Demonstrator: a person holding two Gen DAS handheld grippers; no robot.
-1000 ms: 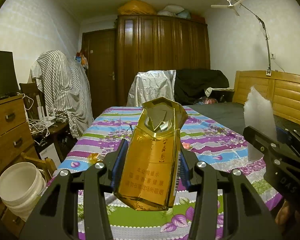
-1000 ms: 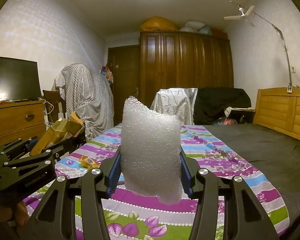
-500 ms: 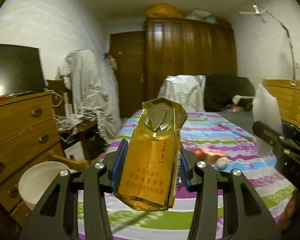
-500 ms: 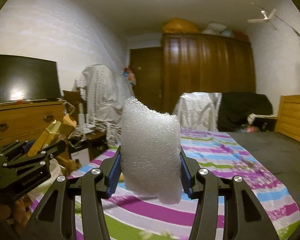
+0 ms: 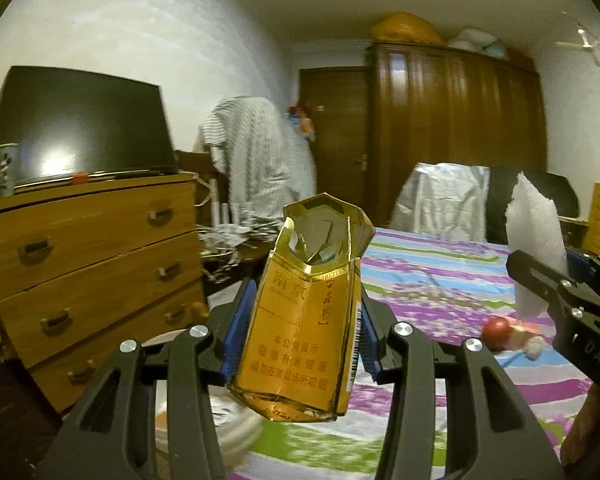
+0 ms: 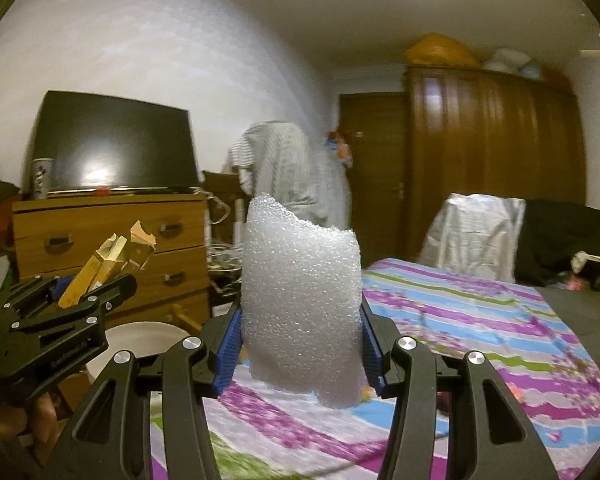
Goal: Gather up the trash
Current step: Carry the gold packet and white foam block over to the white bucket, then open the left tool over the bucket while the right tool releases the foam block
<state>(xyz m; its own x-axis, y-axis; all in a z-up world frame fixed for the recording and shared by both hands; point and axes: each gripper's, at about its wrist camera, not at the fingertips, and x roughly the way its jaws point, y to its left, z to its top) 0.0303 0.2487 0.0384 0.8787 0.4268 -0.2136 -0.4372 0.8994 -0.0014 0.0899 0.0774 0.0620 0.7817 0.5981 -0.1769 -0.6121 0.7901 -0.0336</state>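
My left gripper [image 5: 298,332] is shut on a torn golden cigarette box [image 5: 300,320], held upright above the bed's edge; it also shows in the right wrist view [image 6: 104,268]. My right gripper [image 6: 300,340] is shut on a white foam sheet [image 6: 300,304], which also shows at the right of the left wrist view [image 5: 534,248]. A white bucket [image 6: 140,340] stands on the floor below and between the grippers, beside the dresser; in the left wrist view its rim [image 5: 236,428] is blurred under the box.
A wooden dresser [image 5: 88,264] with a TV [image 5: 80,124] stands at left. The striped bedspread [image 5: 440,280] carries a red ball [image 5: 496,330] and small scraps. A chair draped with striped cloth [image 5: 256,168], tangled cables and a wardrobe [image 5: 456,132] lie behind.
Both grippers have swung left with their loads, from facing the bed toward the dresser and bucket. The bucket now sits closer, below the grippers. Both grips are unchanged.
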